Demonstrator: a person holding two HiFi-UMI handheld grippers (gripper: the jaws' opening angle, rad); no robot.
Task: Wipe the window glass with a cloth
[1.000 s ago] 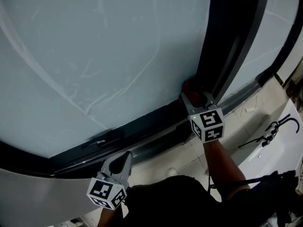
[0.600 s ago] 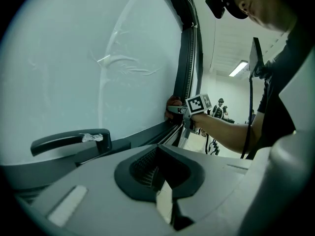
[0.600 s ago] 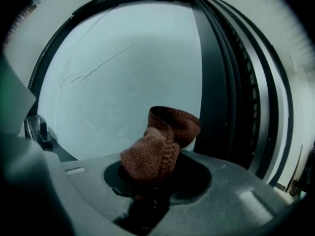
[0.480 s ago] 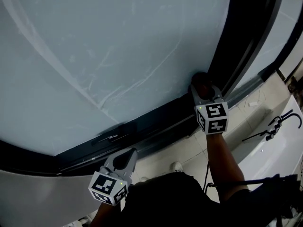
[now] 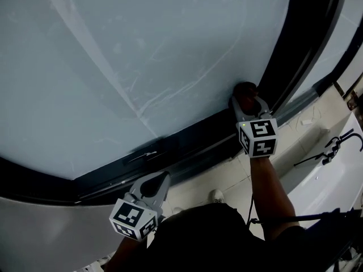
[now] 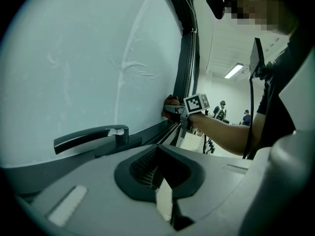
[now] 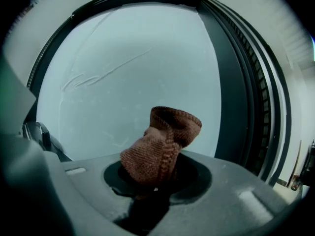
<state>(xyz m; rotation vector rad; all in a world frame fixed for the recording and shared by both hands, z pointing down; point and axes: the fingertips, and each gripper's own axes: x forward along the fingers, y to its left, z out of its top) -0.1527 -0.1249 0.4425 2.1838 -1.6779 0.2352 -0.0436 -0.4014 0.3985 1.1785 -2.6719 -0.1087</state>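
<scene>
The pale window glass fills most of the head view and carries thin curved streaks. A brown knitted cloth is pressed to its lower right corner, beside the dark upright frame. My right gripper is shut on the cloth, which bulges out of the jaws against the glass. My left gripper hangs low below the sill, away from the glass, shut with nothing in it. From the left gripper view the right gripper and cloth show at the pane's corner.
A dark window frame runs up on the right and a dark sill along the bottom. A black window handle sticks out of the sill left of the cloth. Tiled floor lies below, with black hooks at the right.
The head camera has swung, so the pane sits further right and up in view. The right gripper stays with the cloth at the lower right corner. The left gripper has barely moved.
</scene>
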